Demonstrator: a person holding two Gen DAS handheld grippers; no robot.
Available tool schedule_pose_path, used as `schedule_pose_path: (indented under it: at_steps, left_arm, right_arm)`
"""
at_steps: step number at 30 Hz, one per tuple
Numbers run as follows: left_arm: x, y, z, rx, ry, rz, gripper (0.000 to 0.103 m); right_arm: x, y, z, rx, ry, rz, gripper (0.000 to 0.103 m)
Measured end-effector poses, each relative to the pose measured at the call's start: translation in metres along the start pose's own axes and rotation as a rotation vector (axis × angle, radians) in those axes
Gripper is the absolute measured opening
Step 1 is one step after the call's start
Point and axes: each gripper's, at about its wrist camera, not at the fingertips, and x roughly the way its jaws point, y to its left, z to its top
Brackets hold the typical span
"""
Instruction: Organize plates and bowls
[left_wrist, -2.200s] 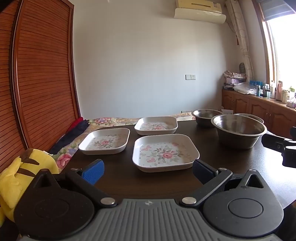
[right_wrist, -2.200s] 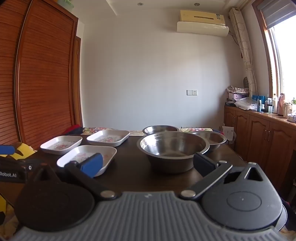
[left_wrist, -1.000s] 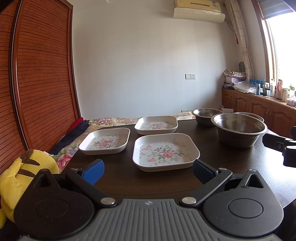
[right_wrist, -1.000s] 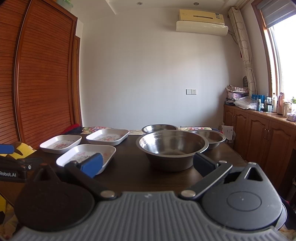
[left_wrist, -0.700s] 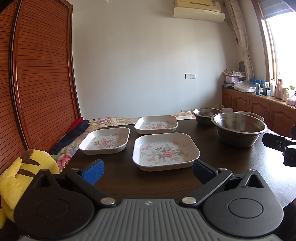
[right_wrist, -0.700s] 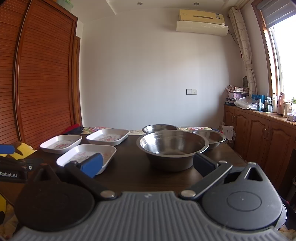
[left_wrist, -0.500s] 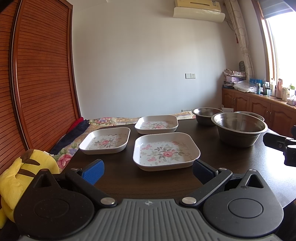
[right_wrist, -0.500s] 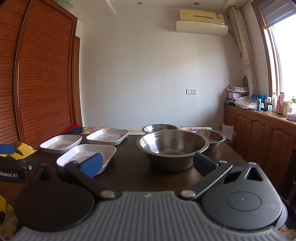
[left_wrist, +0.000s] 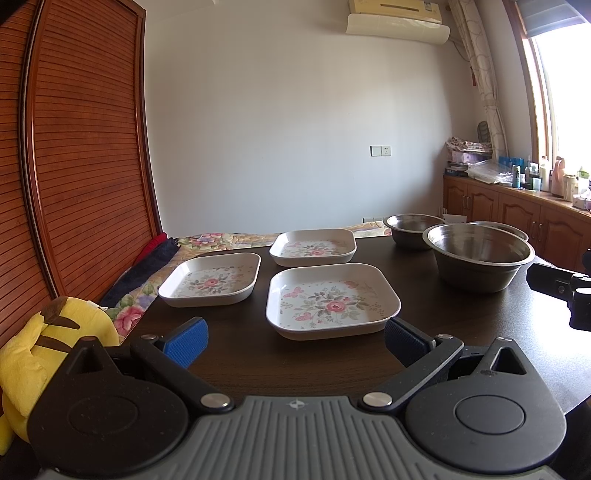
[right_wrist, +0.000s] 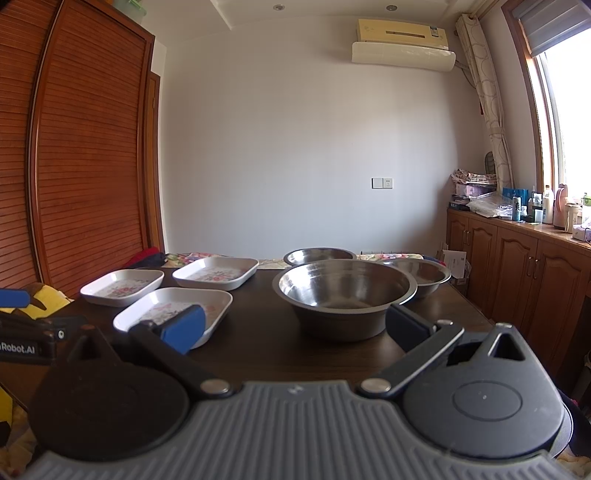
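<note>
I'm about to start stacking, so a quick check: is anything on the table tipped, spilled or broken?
Nothing stands out. The three floral plates lie flat and apart, the three steel bowls sit upright, and no spill shows on the dark table.

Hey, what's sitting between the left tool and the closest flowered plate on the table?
Nothing: in the left wrist view only bare dark table lies between the open left tool and the nearest flowered plate.
</note>
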Motion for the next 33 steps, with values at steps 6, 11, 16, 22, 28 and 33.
schedule_pose_path:
  at_steps: [6, 11, 16, 22, 28, 33]
  left_arm:
    - [0.0, 0.0, 0.0, 0.0, 0.0, 0.0, 0.103]
    - [0.002, -0.001, 0.0, 0.001, 0.006, -0.001, 0.103]
    - [0.005, 0.003, -0.009, 0.011, 0.02, -0.006, 0.103]
    - [0.015, 0.004, -0.005, 0.02, 0.04, -0.022, 0.103]
    - [0.033, 0.013, 0.002, 0.014, 0.069, -0.047, 0.103]
    - [0.049, 0.028, 0.009, -0.004, 0.081, -0.053, 0.103]
  right_arm:
    - [0.0, 0.0, 0.0, 0.0, 0.0, 0.0, 0.103]
    - [0.0, 0.001, 0.0, -0.002, 0.004, 0.001, 0.103]
    - [0.004, 0.003, -0.002, -0.007, 0.013, 0.006, 0.103]
    - [0.011, 0.009, -0.002, -0.029, 0.024, 0.028, 0.103]
    - [0.026, 0.016, 0.008, -0.061, 0.054, 0.11, 0.103]
    - [0.041, 0.026, 0.019, -0.093, 0.065, 0.183, 0.103]
